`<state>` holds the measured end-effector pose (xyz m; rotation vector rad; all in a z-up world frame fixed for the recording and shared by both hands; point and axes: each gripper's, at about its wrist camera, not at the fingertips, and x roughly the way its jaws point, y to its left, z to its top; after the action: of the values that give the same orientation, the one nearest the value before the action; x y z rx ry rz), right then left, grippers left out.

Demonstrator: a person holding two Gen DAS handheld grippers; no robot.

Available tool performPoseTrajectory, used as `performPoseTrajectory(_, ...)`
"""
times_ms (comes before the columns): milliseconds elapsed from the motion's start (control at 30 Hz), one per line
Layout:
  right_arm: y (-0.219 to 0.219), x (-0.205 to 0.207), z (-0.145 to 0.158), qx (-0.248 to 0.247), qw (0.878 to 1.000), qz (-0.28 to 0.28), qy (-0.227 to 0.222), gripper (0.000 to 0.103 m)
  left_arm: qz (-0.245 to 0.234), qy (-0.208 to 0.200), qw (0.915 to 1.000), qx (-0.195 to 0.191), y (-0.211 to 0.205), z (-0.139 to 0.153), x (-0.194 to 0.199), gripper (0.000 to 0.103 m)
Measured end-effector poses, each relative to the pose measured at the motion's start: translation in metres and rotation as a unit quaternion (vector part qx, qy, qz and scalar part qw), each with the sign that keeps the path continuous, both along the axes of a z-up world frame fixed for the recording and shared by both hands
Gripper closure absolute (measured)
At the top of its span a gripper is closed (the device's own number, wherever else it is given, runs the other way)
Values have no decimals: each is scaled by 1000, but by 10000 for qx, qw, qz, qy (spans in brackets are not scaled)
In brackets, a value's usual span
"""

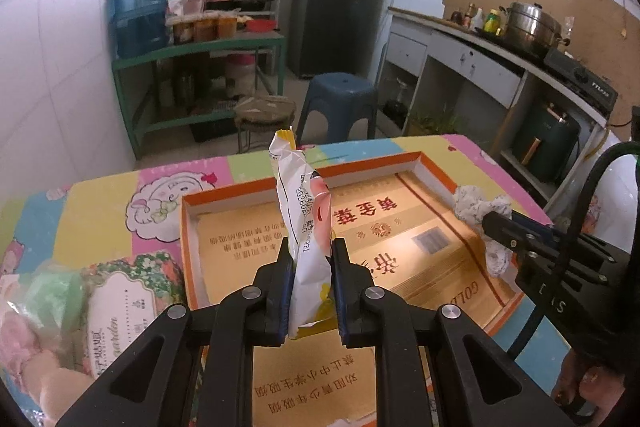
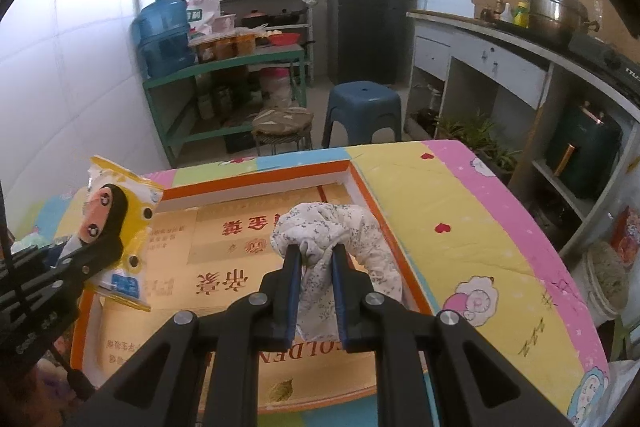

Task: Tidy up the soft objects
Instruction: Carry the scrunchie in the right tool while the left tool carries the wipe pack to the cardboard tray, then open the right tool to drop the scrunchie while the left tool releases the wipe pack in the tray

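Observation:
My left gripper (image 1: 310, 247) is shut on a white and yellow soft packet (image 1: 304, 223), held upright above the shallow orange-rimmed cardboard box (image 1: 256, 187). In the right wrist view that packet (image 2: 120, 227) shows its printed face at the left, over the box's left side. My right gripper (image 2: 316, 253) is shut on a bunched white floral cloth (image 2: 340, 231), which hangs over the right part of the box (image 2: 380, 219). In the left wrist view the right gripper (image 1: 494, 223) and its cloth (image 1: 476, 205) sit at the box's right edge.
The box lies on a table with a colourful cartoon cover (image 2: 460, 227). A tissue pack (image 1: 124, 303) and soft pastel items (image 1: 36, 311) lie left of the box. Beyond the table stand a blue stool (image 1: 340, 99), a round stool (image 1: 262, 115), green shelving (image 1: 200, 51) and a counter (image 1: 500, 47).

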<state>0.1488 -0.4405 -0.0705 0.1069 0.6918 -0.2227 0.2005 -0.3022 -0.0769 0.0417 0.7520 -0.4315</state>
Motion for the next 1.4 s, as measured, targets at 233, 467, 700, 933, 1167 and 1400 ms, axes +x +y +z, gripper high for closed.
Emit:
performPoseTrajectory(233,0,13,-9,123,9996,226,146,87,-59,275,9996,50,-7,-15,12,86)
performPoseTrajectory(467,5,28,-27,256,9973,534,433,87,-51,595,9981,115,-9,-39,23,86)
performPoseTrajectory(700,0,34,-44,404,9963,433,622,87,-11,725,9974,18,-7,-47,29,82)
performPoseTrajectory(933,-3,32,-45,484,9966,337,581,74,78,758,9971,13,-6,-51,29,49)
performPoseTrajectory(1167,-9,18,-36,597,9975,278,244,29,149,502,9984,-210,-3,-38,20,33)
performPoseTrajectory(1400,-18,1,-20,888,9960,55,91,29,2,177,9985,-514,2,-14,2,32)
